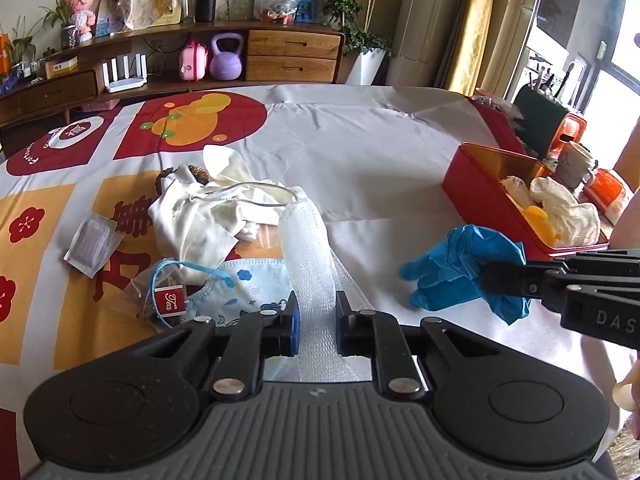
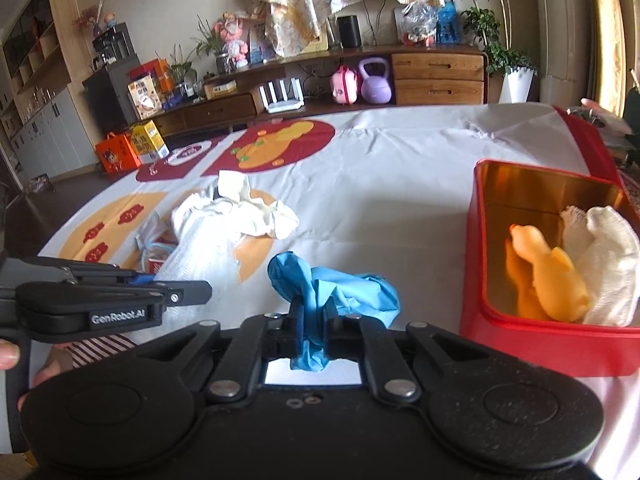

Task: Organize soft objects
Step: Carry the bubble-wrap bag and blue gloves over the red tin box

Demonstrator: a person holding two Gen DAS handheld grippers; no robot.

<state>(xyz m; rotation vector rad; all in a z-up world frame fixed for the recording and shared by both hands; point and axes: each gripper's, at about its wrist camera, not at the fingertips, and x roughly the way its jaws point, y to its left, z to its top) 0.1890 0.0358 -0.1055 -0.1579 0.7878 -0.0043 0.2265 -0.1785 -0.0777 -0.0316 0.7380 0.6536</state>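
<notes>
Your right gripper [image 2: 313, 330] pinches the blue glove [image 2: 336, 286], left of the red tin [image 2: 476, 264]. Inside the tin lie a yellow toy [image 2: 548, 276] and a white cloth [image 2: 608, 256]. Far left of the tin, your left gripper [image 2: 200, 292] clamps a white bubble wrap [image 2: 196, 248].

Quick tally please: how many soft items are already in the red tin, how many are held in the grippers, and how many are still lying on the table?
In the red tin: 2, yellow rubber duck, white cloth
Held: 2, bubble wrap, blue glove
On the table: 4, cream garment, face mask, tea bag, sachet
Total: 8
</notes>
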